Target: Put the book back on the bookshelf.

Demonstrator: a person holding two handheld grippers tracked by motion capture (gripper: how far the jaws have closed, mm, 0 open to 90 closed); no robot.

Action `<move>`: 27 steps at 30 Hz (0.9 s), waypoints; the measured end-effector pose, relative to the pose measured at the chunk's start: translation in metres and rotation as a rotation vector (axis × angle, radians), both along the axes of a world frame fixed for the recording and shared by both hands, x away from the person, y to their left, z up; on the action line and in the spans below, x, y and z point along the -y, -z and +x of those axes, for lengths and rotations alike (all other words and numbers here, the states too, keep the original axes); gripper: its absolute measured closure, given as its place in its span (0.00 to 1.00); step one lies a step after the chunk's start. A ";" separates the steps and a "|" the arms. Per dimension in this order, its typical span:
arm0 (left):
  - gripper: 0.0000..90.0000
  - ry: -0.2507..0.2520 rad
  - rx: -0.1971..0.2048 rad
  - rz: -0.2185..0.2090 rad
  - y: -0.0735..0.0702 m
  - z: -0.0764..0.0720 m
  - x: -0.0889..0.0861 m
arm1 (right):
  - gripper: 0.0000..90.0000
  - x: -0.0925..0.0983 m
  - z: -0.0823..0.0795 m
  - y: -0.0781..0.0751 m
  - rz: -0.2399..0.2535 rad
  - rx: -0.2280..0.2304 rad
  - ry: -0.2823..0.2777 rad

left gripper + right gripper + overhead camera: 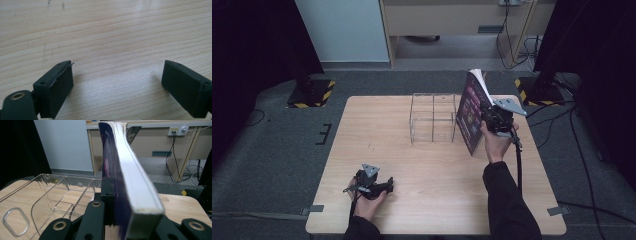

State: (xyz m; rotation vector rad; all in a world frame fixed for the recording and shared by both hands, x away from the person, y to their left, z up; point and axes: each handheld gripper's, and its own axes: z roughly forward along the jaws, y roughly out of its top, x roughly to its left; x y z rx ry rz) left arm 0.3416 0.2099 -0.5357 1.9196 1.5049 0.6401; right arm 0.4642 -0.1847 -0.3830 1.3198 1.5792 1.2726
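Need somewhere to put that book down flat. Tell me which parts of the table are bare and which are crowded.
Bare: the wide stretch of table left of the clear divider rack, and the middle between the left gripper and the right sleeve. Crowded: the far right, where the right gripper holds the book upright beside the rack.

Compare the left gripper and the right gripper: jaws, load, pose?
Jaws: the left gripper stands open, with bare table between its jaws; the right gripper is shut on the book.
Load: the left gripper holds nothing; the right gripper holds the book upright beside the clear divided rack.
Pose: the left gripper rests low near the table's front edge; the right gripper is raised toward the far right.
Shared: black jaws, grey top plate, hand-held.
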 end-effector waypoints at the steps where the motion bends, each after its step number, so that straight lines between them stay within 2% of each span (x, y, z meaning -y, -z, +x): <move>1: 0.11 0.000 0.000 0.000 0.000 0.000 0.000 | 0.90 0.000 0.000 0.000 -0.003 0.001 0.004; 12: 0.11 0.000 0.000 0.000 0.000 0.000 0.000 | 0.83 0.004 -0.001 -0.002 -0.002 0.000 -0.003; 16: 0.11 0.000 0.000 0.000 0.000 0.000 0.000 | 0.75 0.005 0.000 -0.001 0.000 -0.005 -0.002; 22: 0.11 0.000 0.000 0.000 0.000 0.000 0.000 | 0.53 0.009 0.000 -0.003 -0.003 -0.005 -0.004; 27: 0.11 0.000 0.000 0.000 0.000 0.000 0.000 | 0.31 0.010 -0.001 -0.001 -0.005 -0.036 -0.059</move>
